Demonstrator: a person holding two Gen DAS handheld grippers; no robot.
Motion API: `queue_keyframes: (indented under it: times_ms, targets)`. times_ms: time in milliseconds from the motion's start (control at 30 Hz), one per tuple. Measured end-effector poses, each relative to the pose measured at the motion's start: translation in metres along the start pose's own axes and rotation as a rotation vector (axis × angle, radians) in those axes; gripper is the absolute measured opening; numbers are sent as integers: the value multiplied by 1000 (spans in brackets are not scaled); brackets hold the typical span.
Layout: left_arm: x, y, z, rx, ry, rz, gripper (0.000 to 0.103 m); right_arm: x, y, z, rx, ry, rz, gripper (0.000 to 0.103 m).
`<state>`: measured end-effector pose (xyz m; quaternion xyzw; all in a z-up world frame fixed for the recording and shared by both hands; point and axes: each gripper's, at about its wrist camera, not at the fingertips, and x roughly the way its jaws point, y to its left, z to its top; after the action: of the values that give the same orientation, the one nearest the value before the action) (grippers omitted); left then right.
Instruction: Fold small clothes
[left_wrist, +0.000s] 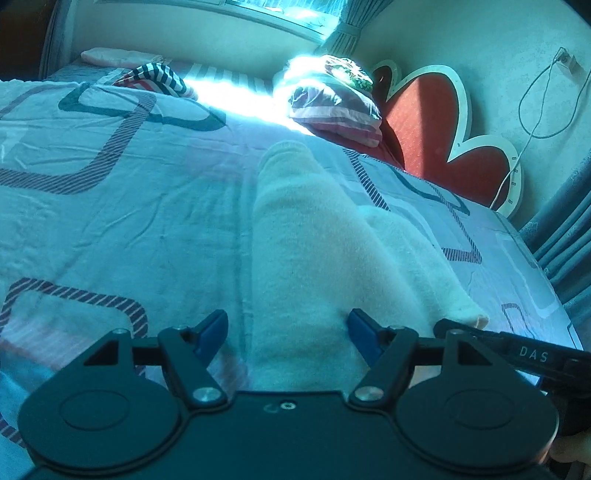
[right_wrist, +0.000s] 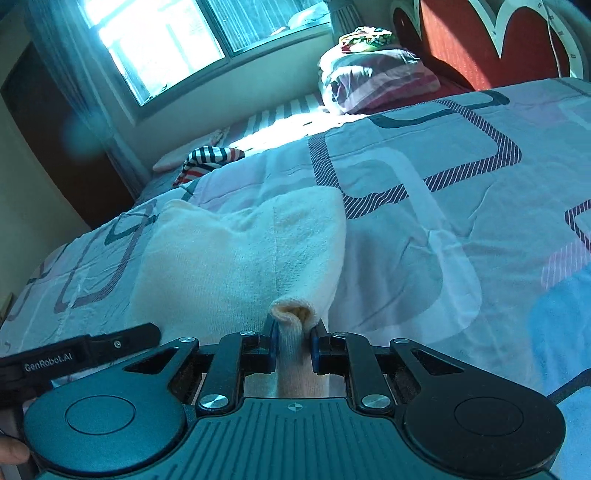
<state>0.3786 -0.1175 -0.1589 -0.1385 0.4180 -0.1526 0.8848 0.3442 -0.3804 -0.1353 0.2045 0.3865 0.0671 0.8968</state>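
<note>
Nearest in the left wrist view, my left tongs (left_wrist: 287, 330) stand wide, blue pads either side of the near end of the cream knitted garment (left_wrist: 306, 236), which lies on the bed's patterned quilt (left_wrist: 110, 221) and runs away toward twelve o'clock. The right-hand pad seems to brush the knit, but nothing is pinched. At three o'clock the black tip of my other tool reaches in beside the garment's rolled cuff end (left_wrist: 476, 317).

I judge this the start of a fold: one end taken, the other not yet. The next move calls for my left tongs to close on the near edge level with the other grip, so both ends lift together.

From the right wrist view, my right tongs (right_wrist: 293, 341) are narrow and clamped on that cuff (right_wrist: 291, 314), the knit bunched between the pads. The garment spreads toward ten and eleven o'clock.

For room, the quilt is open and flat from twelve to three o'clock. A striped cloth (right_wrist: 207, 158) lies well away at eleven, stacked bedding (right_wrist: 376, 81) at one by the red headboard (right_wrist: 461, 44). The bed's edge drops off at nine o'clock, so I should carry the fold away from that side.
</note>
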Motion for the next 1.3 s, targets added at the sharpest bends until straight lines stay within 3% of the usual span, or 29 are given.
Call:
queue_keyframes:
  times_ms: [67, 167, 233, 300, 433, 867, 933, 967, 1000, 1033, 1100, 1167, 1300]
  targets:
    - [1, 4, 0, -24, 5, -2, 72, 0, 2, 2, 8, 2, 1, 16]
    - [0, 9, 3, -48, 17, -8, 72, -3, -2, 7, 38, 8, 18, 27]
    - [-2, 10, 5, -58, 22, -13, 72, -9, -6, 10, 58, -7, 20, 45]
    - [-7, 10, 9, -77, 22, -26, 69, -14, -8, 15, 64, -33, 12, 57]
    - [-9, 10, 23, -126, 1, -54, 70, -11, -13, 28, 76, -44, -7, 57]
    - [53, 36, 76, -284, 21, -54, 70, 51, -24, 85, 140, -10, -34, 58]
    - [58, 37, 79, -268, 15, -57, 68, 58, -21, 88, 112, -3, -30, 57]
    - [60, 37, 80, -259, 10, -52, 64, 61, -17, 88, 88, -5, -27, 50]
    - [61, 38, 79, -259, 9, -52, 59, 64, -14, 87, 63, -1, -22, 30]
    - [62, 41, 79, -262, 9, -53, 44, 65, -11, 86, 39, -7, -25, 19]
    - [61, 45, 76, -263, -15, -36, 25, 65, -4, 83, -29, -41, -25, 11]
    - [59, 51, 72, -263, -48, -8, 13, 67, 0, 78, -90, -59, -29, 8]
    - [61, 57, 68, -254, -44, 16, 12, 82, -13, 67, -118, -40, -141, 7]
